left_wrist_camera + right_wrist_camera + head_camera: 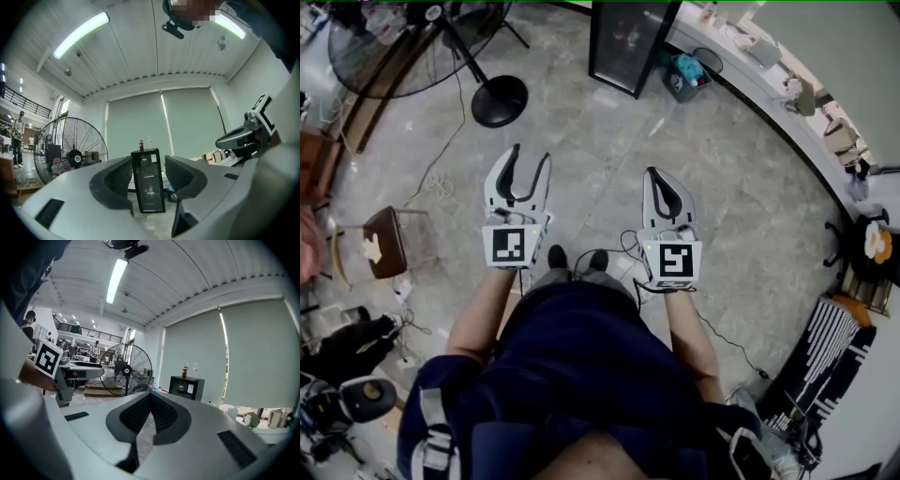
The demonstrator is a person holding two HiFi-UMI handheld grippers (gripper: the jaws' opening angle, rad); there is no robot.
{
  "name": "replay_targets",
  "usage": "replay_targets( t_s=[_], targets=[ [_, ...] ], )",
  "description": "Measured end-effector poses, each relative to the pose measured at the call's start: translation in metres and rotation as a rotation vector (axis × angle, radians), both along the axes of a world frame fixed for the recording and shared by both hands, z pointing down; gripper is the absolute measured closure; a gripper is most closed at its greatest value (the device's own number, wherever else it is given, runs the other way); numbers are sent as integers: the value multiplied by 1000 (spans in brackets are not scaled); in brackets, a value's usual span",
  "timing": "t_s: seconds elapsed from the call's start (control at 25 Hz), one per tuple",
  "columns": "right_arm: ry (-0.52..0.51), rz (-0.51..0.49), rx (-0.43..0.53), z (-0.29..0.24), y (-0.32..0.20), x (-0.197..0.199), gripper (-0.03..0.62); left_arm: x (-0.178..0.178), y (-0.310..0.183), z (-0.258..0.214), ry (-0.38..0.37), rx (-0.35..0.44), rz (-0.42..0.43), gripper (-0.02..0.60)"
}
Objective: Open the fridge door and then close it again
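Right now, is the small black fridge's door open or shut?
Shut. The small black glass-fronted fridge has its door flush against its body.

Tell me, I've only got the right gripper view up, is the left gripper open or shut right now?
Observer: The left gripper is open in the head view, its jaws apart with nothing held.
Operator: Is it lined up with the fridge?
Observer: Yes. In the left gripper view the fridge shows in the gap between its jaws, well away and untouched.
Operator: Anything lying in the way?
Observer: From the head view, only a small white scrap lies on the floor ahead of the grippers. The fan's round base stands off to the left.
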State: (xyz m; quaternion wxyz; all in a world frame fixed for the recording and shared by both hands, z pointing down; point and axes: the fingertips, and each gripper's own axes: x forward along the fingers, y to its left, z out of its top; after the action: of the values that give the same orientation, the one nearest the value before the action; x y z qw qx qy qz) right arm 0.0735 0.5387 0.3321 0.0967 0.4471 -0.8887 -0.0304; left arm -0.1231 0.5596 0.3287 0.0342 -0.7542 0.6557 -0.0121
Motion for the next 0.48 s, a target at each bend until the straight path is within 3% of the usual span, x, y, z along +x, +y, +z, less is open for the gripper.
replay_targets(
  t_s=[0.16, 0.48],
  targets=[
    [-11, 0, -4, 0, -6, 4, 575, 0, -8, 1, -3, -2, -1, 288],
    [-30, -24, -12, 2, -24, 30, 576, 25, -33, 1, -35, 5, 4, 265]
  ],
)
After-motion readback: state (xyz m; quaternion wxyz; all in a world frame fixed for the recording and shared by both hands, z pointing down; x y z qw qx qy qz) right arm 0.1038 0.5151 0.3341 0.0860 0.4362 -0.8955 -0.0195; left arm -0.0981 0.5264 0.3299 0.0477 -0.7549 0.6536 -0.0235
